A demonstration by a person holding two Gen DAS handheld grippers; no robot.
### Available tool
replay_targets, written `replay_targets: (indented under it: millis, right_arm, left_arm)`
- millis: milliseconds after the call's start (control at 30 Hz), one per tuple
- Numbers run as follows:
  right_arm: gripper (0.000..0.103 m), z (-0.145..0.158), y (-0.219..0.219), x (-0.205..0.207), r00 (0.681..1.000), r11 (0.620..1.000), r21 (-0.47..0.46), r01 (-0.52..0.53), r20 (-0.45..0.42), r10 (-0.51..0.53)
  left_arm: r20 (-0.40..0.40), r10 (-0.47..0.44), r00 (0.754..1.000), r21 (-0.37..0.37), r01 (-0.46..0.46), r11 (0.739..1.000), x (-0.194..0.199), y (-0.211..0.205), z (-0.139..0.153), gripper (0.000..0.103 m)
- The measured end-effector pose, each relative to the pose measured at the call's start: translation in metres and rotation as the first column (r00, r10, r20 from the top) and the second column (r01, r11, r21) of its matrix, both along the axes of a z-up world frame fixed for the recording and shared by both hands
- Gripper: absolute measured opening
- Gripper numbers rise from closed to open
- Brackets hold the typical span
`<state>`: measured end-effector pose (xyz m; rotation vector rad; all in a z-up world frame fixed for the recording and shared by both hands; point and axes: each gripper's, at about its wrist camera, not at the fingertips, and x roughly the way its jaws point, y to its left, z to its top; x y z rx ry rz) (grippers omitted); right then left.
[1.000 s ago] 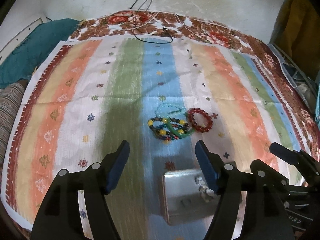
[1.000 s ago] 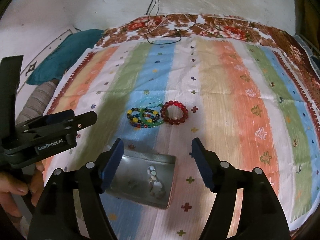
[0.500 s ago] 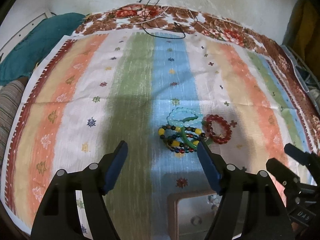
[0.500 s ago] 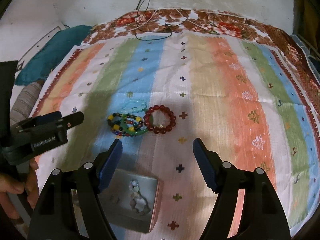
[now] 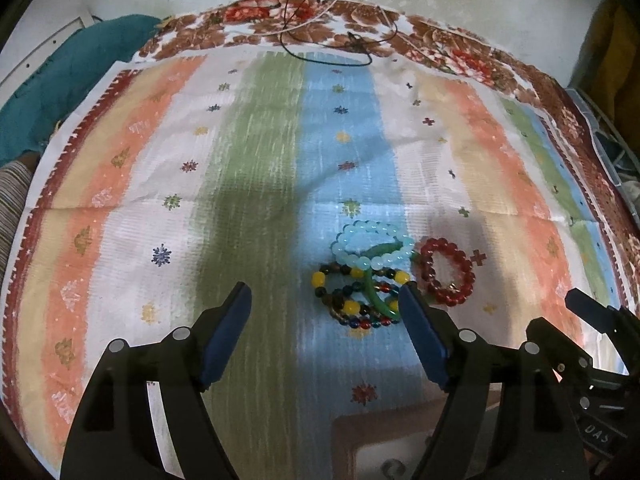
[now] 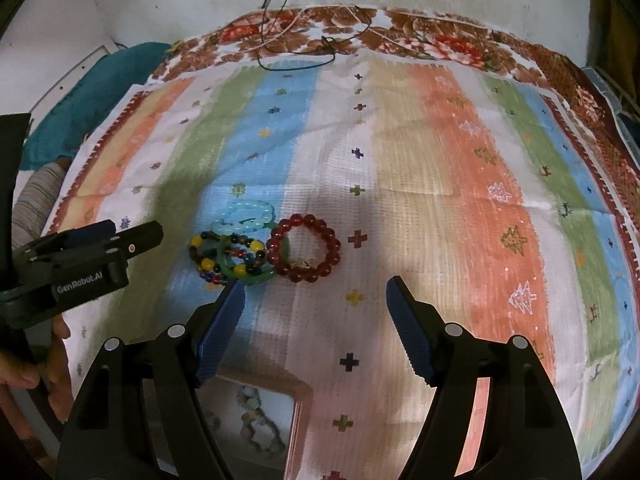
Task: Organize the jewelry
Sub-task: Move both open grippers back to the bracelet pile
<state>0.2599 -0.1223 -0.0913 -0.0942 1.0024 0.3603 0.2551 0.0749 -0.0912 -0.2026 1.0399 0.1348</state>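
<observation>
A pile of bead bracelets lies on the striped cloth: a light blue one (image 5: 374, 246) (image 6: 244, 218), a multicolour one with yellow beads (image 5: 352, 300) (image 6: 224, 258), a green bangle (image 5: 378, 300) (image 6: 240, 276), and a dark red one (image 5: 446, 272) (image 6: 304, 248) beside them. A metal tin (image 6: 256, 416) (image 5: 384, 440) with jewelry inside lies near the front. My left gripper (image 5: 324, 304) is open, just short of the pile. My right gripper (image 6: 314, 298) is open and empty, just short of the red bracelet.
The striped cloth (image 5: 260, 160) lies over a floral bedsheet (image 6: 440, 40). A black cable (image 5: 320, 44) lies at the far edge. A teal cloth (image 5: 60, 92) is at the far left. The left gripper's side (image 6: 80, 260) shows in the right wrist view.
Both grippers have moved forward toward the bracelets. The tin has slid toward the bottom of both views. Both jaws stay open.
</observation>
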Motion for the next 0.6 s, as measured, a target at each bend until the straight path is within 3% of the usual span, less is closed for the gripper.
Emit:
replay_targets:
  millis: [233,600]
  right_arm:
    - [0.073,-0.013,0.003,0.016,1.000,1.000,-0.015,0.005,-0.019,-0.005]
    - [0.073,-0.028,0.006,0.036,0.999,0.999,-0.029,0.017,-0.043,-0.018]
  left_arm:
    - [-0.043,-0.007,0.999,-0.035,0.006,0.999,0.018,0.009,-0.017,0.075]
    - [-0.076,-0.037,0.996,-0.031,0.035,0.999,0.038,0.010,-0.034,0.075]
